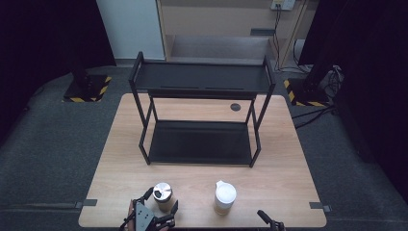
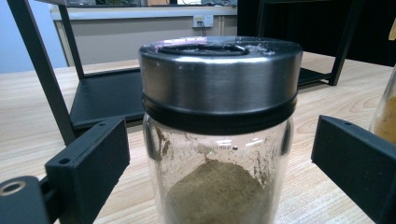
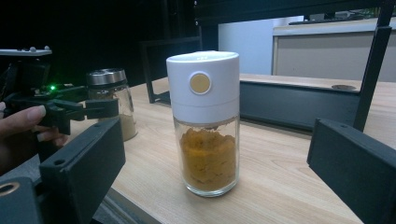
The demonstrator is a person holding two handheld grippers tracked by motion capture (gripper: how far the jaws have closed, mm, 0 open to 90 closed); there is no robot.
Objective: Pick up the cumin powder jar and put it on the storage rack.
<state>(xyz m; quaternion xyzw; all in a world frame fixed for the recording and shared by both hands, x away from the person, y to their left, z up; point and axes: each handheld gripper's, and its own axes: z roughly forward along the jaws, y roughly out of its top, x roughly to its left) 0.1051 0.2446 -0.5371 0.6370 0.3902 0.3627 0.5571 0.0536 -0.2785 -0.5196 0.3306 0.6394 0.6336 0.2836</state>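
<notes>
High view first: two jars stand at the near edge of the tabletop (image 1: 202,175), with the black rack (image 1: 201,113) well behind them. The left tool (image 1: 162,201) brackets the steel-lidded jar (image 1: 162,195), a jaw on either side. From the left gripper view, that jar (image 2: 218,135) sits right between the jaws with a gap showing on both sides, so the tool is open around it, no pads pressing yet. Greenish-brown powder fills the bottom of the glass.

Over to the right tool (image 1: 267,219), low at the tabletop's edge. Right gripper view has its jaws spread wide, the white-capped jar (image 3: 205,123) of orange powder standing ahead of them, clear of both. Open too, gripping nothing.

Risks, as I judge them: the steel-lidded jar is tall, smooth glass, close to the edge. If one jaw meets it first, it could slide or tip toward the person. Clamp on the lid rather than the glass and it may slip out. The white-capped jar stands near, so a wide sweep from either tool could knock it.
</notes>
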